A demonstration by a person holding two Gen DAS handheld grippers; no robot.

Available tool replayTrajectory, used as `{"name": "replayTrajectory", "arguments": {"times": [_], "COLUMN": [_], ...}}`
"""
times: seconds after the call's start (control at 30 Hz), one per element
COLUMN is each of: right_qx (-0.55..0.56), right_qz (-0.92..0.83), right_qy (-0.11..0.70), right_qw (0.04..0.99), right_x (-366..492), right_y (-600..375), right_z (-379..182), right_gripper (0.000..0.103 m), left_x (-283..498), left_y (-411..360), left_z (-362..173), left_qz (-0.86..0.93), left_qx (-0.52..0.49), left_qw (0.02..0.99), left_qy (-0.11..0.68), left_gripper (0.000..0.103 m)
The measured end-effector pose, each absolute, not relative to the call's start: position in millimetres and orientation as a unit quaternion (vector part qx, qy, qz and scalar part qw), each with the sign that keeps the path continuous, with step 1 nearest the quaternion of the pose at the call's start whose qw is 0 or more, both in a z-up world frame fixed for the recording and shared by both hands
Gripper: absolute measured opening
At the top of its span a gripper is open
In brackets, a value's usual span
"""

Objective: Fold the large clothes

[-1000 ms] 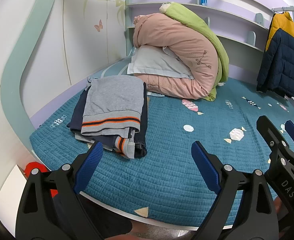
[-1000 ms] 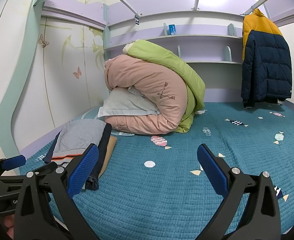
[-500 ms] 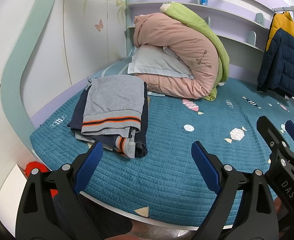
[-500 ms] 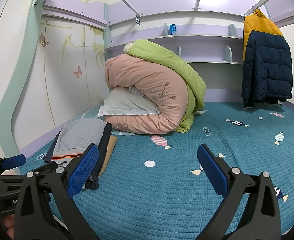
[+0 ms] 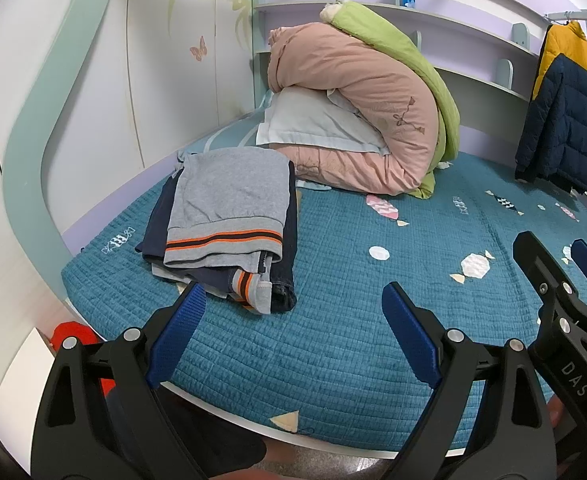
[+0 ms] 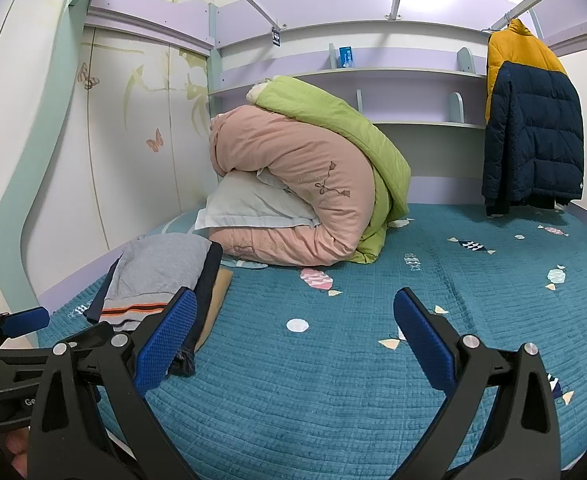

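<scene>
A stack of folded clothes [image 5: 229,216] lies on the left part of the teal bed [image 5: 353,320], a grey garment with orange stripes on top and dark navy ones under it. It also shows in the right wrist view [image 6: 161,276]. My left gripper [image 5: 293,328] is open and empty, held above the bed's front edge, just in front of the stack. My right gripper [image 6: 293,332] is open and empty to the right of the stack. It appears at the right edge of the left wrist view [image 5: 565,280].
A rolled pink and green duvet [image 5: 365,112] with a pale pillow [image 5: 317,128] lies at the bed's back. A navy and yellow puffer jacket [image 6: 529,120] hangs at the right. Shelves [image 6: 373,72] line the back wall. A red object [image 5: 73,334] is on the floor at left.
</scene>
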State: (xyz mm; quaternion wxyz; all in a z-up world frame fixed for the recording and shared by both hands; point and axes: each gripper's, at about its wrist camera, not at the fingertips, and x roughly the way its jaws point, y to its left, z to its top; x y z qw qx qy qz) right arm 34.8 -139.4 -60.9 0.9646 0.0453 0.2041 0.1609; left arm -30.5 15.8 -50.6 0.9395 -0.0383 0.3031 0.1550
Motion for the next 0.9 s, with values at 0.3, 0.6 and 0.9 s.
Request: {"name": "replayTrajectory", "arguments": {"times": [0.3, 0.6, 0.9], "right_qx": [0.045, 0.043, 0.043], "right_qz": [0.162, 0.163, 0.164], "right_qy": [0.204, 0.205, 0.206], "right_qw": [0.964, 0.964, 0.964], "right_x": [34.9, 35.5, 36.3], "right_y": [-139.9, -140.6, -141.8], "right_z": [-61.7, -61.5, -63.3], "right_gripper": [0.095, 0.095, 0.095], "left_x": [-31.0, -32.5, -32.5], "left_y": [14.7, 19.3, 20.4], "left_z": [-50.5, -50.6, -50.7], "left_qz": [0.159, 0.156, 0.155], "left_qx": [-0.038, -0.039, -0.040], "left_qw": [0.939, 0.940, 0.939], "left_qy": [0.302, 0.302, 0.303], "left_gripper": [0.090, 0.090, 0.090]}}
